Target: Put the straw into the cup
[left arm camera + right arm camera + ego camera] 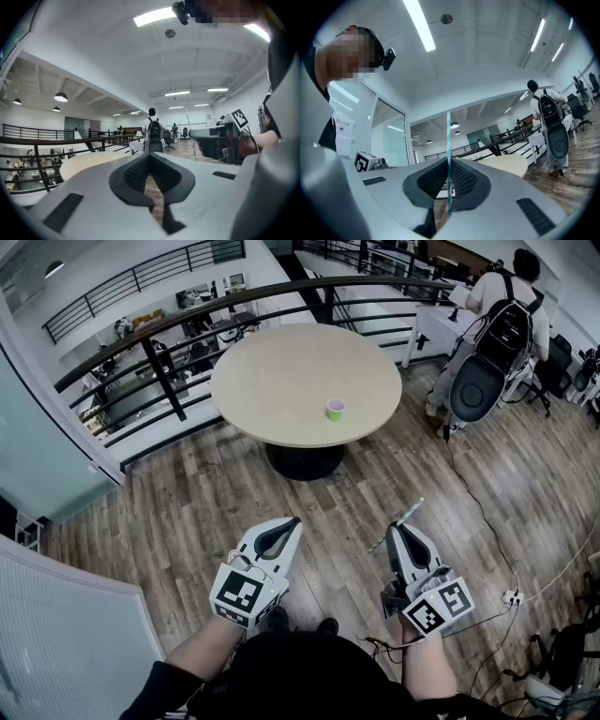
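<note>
A small green cup (336, 410) stands upright on the round pale table (281, 381), toward its near right edge. Well short of the table, my right gripper (397, 529) is shut on a thin teal-and-white striped straw (397, 524), which crosses its tips at a slant. In the right gripper view the straw (448, 159) rises upright between the closed jaws. My left gripper (290, 524) hangs level with the right one, its jaws together with nothing between them; the left gripper view looks over its closed jaws (151, 157) toward the table (89, 163).
Wooden floor lies between me and the table. A black railing (169, 334) curves behind the table. A person with a backpack (502, 315) stands at the far right near a chair. A cable and power strip (511, 597) lie on the floor at right.
</note>
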The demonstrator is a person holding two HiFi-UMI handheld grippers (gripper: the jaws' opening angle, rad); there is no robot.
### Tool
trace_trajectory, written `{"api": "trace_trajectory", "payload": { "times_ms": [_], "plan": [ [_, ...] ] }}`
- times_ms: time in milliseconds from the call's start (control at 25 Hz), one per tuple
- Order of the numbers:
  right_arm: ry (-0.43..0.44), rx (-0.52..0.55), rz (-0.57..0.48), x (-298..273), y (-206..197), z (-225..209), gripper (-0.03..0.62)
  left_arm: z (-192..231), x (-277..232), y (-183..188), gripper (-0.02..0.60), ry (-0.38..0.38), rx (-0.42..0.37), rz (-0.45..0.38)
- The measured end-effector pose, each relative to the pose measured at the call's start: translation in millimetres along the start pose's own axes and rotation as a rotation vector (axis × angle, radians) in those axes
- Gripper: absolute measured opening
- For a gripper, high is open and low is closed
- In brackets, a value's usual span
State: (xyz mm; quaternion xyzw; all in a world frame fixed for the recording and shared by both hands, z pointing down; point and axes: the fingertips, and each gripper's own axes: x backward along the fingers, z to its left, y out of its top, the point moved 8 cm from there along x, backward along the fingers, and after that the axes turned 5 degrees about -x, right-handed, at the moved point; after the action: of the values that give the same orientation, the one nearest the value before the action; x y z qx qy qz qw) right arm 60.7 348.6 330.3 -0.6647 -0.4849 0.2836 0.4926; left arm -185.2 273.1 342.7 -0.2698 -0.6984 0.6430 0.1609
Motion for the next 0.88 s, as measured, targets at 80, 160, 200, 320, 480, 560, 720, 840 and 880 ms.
{"api": "trace_trajectory", "payload": {
  "times_ms": [80, 160, 200, 320, 480, 560, 720, 840, 880],
  "plan": [
    [-0.001, 0.0, 0.001, -0.2, -0.7, -0.7, 0.034, 0.0, -1.0, -1.3, 0.006, -0.001, 0.0, 0.002],
    [-0.001, -0.002, 0.001, -0.4, -1.1, -1.3, 0.032, 0.0, -1.6, -2.1, 0.006, -0.001, 0.001, 0.004],
    [0.0, -0.002, 0.001, -0.4, -0.9, -1.4, 0.033, -0.1, -1.8, -2.2, 0.006, 0.0, 0.001, 0.006],
    [0.011, -0.006, 0.002, 1.6, -0.1, -1.3, 0.032, -2.2, -1.6, -2.4, 0.006, 0.001, 0.002, 0.013],
    [0.035, -0.028, 0.001, 4.1, -3.4, -3.2, 0.034, -5.1, -1.6, -6.5, 0.006, 0.005, 0.004, 0.019],
    [0.041, -0.032, -0.001, 6.1, -3.9, -5.7, 0.034, -7.4, -3.3, -7.7, 0.006, 0.009, 0.003, 0.02],
    [0.048, -0.035, 0.0, 13.1, -1.8, -12.0, 0.034, -16.3, -7.6, -7.5, 0.006, 0.013, 0.001, 0.025],
    [0.047, -0.041, -0.002, 20.6, 3.5, -17.6, 0.034, -24.9, -11.6, -3.6, 0.006, 0.016, 0.0, 0.027],
    [0.046, -0.044, -0.002, 23.4, 5.7, -20.0, 0.034, -28.0, -13.5, -1.9, 0.006, 0.016, -0.001, 0.028]
  ]
}}
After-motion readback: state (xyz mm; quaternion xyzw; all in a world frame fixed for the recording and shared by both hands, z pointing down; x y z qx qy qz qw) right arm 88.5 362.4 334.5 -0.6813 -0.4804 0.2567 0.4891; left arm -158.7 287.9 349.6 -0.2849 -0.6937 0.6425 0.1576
